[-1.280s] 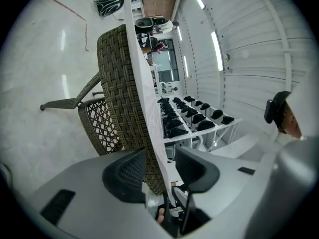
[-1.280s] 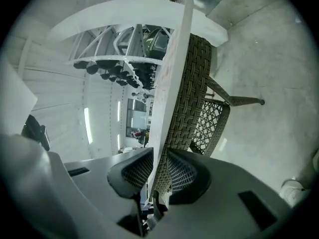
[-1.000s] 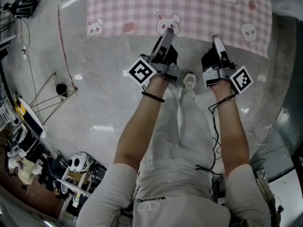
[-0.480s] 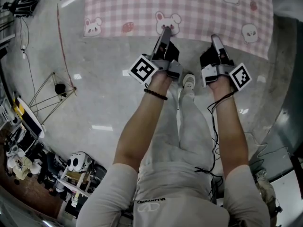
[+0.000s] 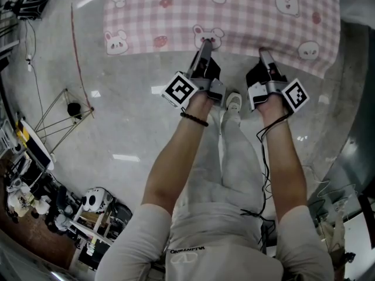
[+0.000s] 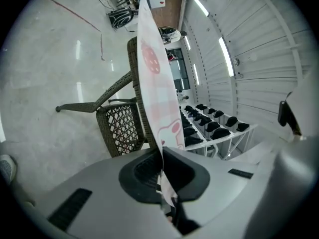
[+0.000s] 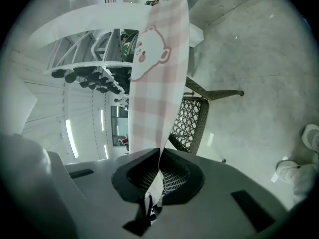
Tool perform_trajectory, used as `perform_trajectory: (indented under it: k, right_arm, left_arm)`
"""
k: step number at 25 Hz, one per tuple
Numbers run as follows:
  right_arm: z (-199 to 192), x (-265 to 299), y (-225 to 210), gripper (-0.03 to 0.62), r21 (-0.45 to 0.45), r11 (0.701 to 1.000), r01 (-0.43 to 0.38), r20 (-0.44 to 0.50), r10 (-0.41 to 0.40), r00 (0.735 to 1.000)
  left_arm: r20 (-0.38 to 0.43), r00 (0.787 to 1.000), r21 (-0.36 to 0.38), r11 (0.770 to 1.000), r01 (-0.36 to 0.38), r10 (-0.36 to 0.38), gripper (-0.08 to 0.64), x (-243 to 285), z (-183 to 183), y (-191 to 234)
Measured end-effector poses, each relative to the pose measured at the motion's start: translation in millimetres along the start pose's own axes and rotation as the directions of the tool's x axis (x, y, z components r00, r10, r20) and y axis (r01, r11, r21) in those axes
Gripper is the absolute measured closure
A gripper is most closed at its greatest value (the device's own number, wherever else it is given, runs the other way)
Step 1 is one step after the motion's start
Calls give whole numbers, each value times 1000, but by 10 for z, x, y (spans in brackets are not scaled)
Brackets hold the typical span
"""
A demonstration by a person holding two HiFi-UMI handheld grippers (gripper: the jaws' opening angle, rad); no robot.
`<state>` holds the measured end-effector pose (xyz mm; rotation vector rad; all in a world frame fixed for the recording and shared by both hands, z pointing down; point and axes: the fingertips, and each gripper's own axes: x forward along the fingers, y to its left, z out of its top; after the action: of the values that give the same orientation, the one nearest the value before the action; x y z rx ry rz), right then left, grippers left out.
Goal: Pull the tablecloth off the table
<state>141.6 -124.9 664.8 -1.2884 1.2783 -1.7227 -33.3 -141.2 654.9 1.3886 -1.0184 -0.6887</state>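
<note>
Head view: left tongs (image 5: pixel 205 43), right tongs (image 5: pixel 265 52) tight on tablecloth (image 5: pixel 246 13); wicker chair (image 6: pixel 117 126) in gripper views only.

Floor: glossy grey concrete (image 5: pixel 117 139); I see lamp glare on it.
Furniture: dark wicker chair (image 6: pixel 117 126); white rack (image 6: pixel 219 133) of dark items.
Light: strip lamps (image 6: pixel 225 54) along ribbed white panelling (image 6: pixel 264 34).

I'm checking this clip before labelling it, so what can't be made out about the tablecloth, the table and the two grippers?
Table top: head view, covered by the tablecloth.
Tablecloth's far side: head view, cut by the top edge.
Left gripper and right gripper pads: head view, too small; their own views show cloth pinched.
Wicker frame: left gripper view, partly behind the cloth; table or chair unclear.
</note>
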Motion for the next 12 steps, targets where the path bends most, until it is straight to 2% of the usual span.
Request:
perform_trajectory:
  k: [6,10,12]
  right_arm:
    - [52,113,-101,579,7,999,36,-20,-36,999]
    - [57,128,-104,580,13,999,53,-27,-52,998]
    - [62,138,-111,579,14,998,67,-32,-66,997]
  left_arm:
    - [-5,1000,2,1000,-20,20,557,109,14,101]
    - [-15,999,47,998,-41,42,557,107,32,123]
    - [-28,998,92,994,-58,60,557,115,52,142]
